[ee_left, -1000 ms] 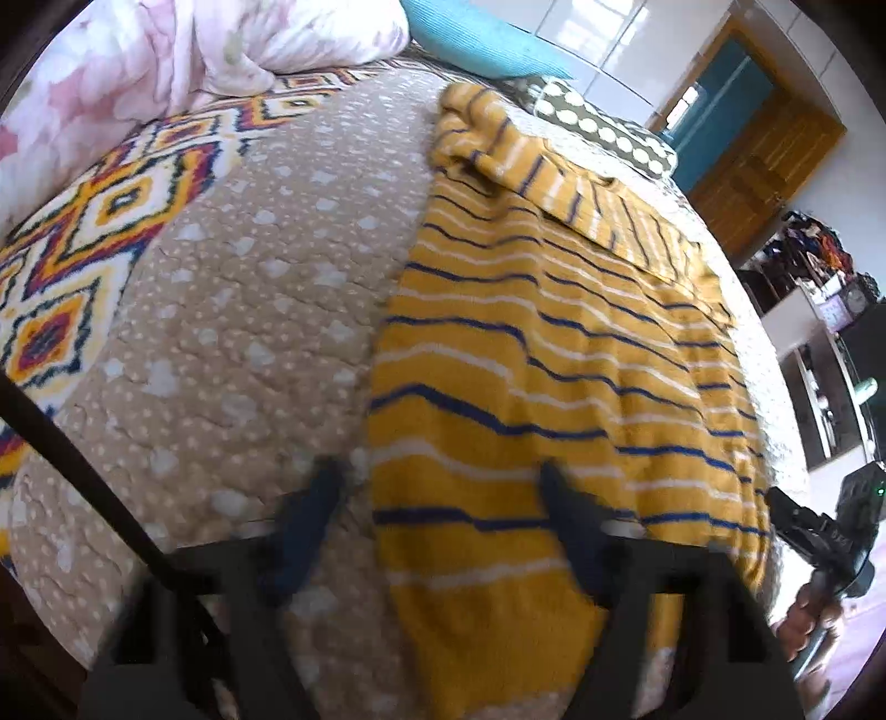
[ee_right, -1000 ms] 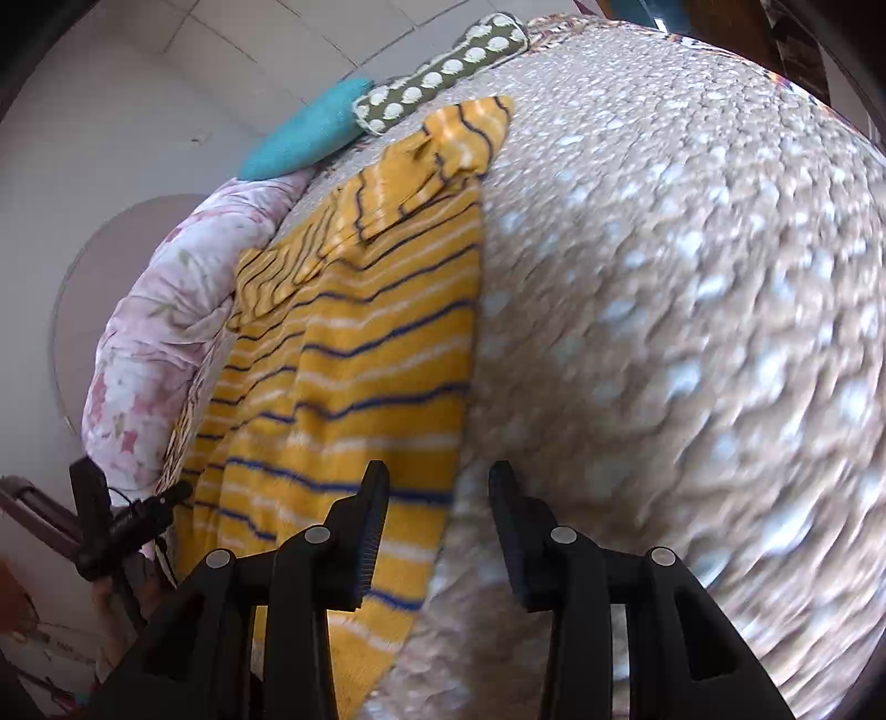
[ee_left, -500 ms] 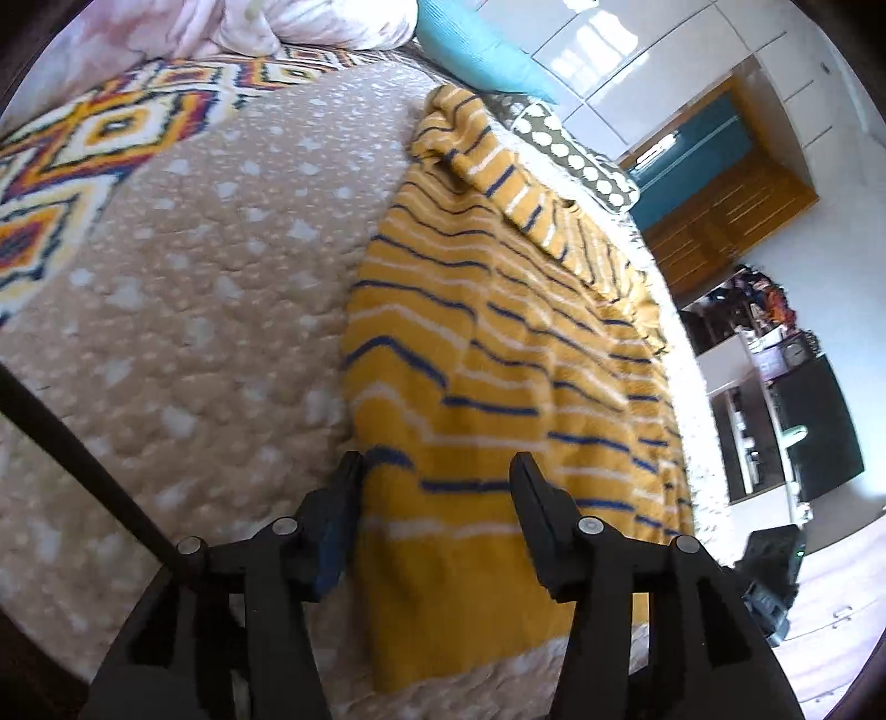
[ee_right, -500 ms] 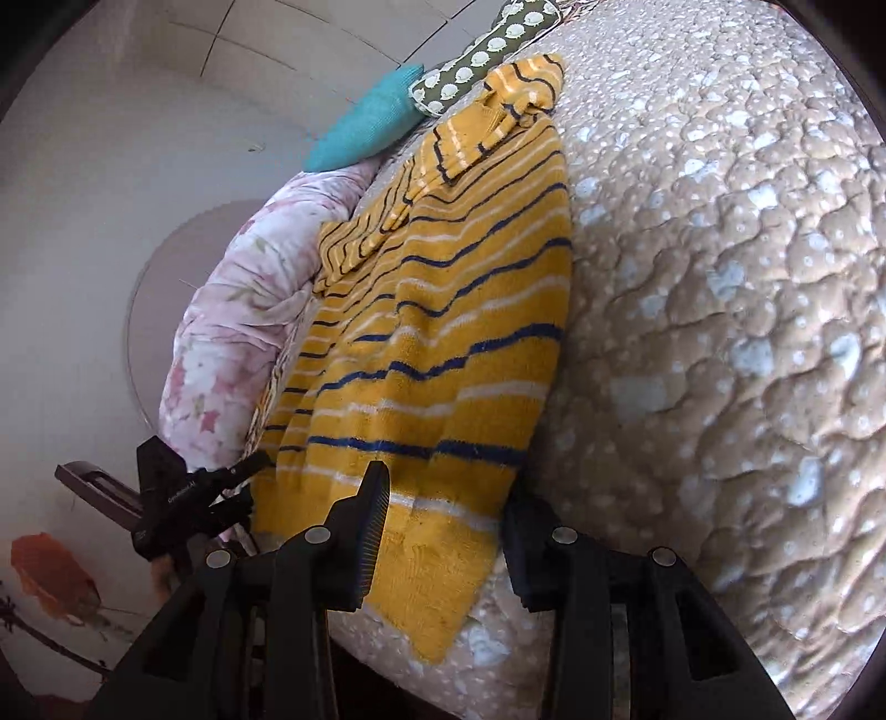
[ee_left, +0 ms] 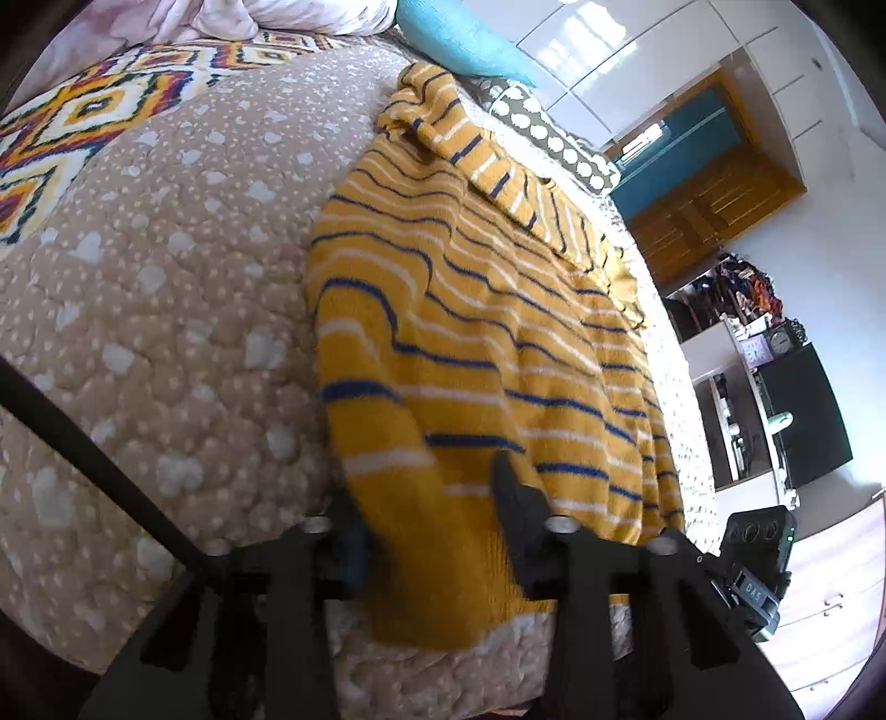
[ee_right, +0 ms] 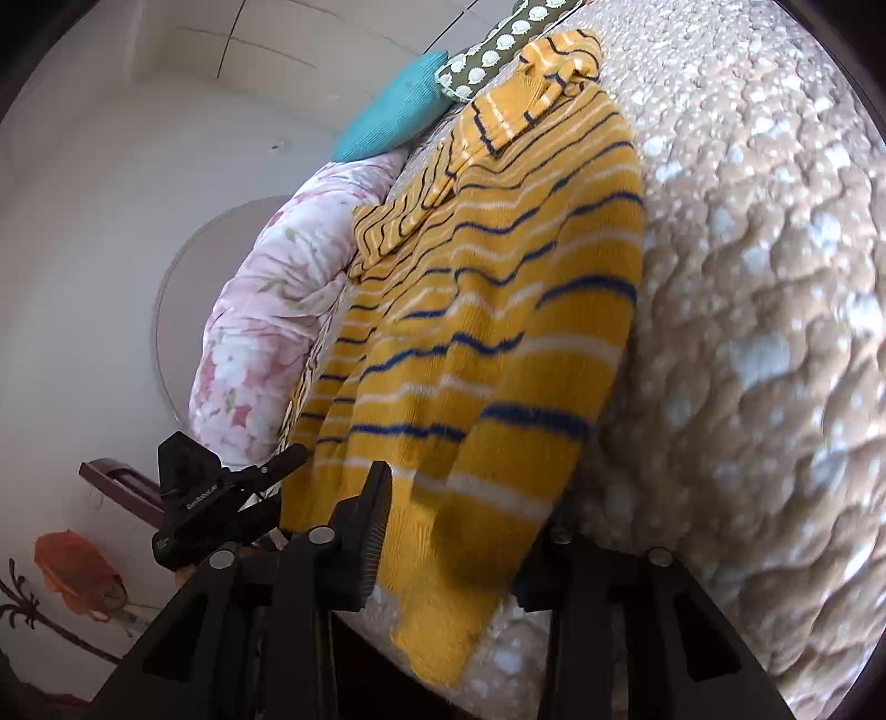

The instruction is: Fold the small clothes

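Observation:
A yellow knit sweater with blue and white stripes lies lengthwise on the bed, its hem at the near edge. In the left wrist view my left gripper straddles one hem corner. Its jaws are closing and bunched cloth fills the gap, hiding the left finger. In the right wrist view the sweater rumples toward my right gripper. Those jaws are closing too, with the other hem corner draped between them and over the right finger. The left gripper also shows there, beside the hem.
A beige spotted quilt covers the bed. A patterned blanket and floral duvet lie at one side. A teal pillow and dotted cushion sit at the head. The bed edge runs just under both grippers.
Both grippers have closed in on the hem corners. The flat hem is now bunched and raised between the fingers, and wrinkles run up the sweater.

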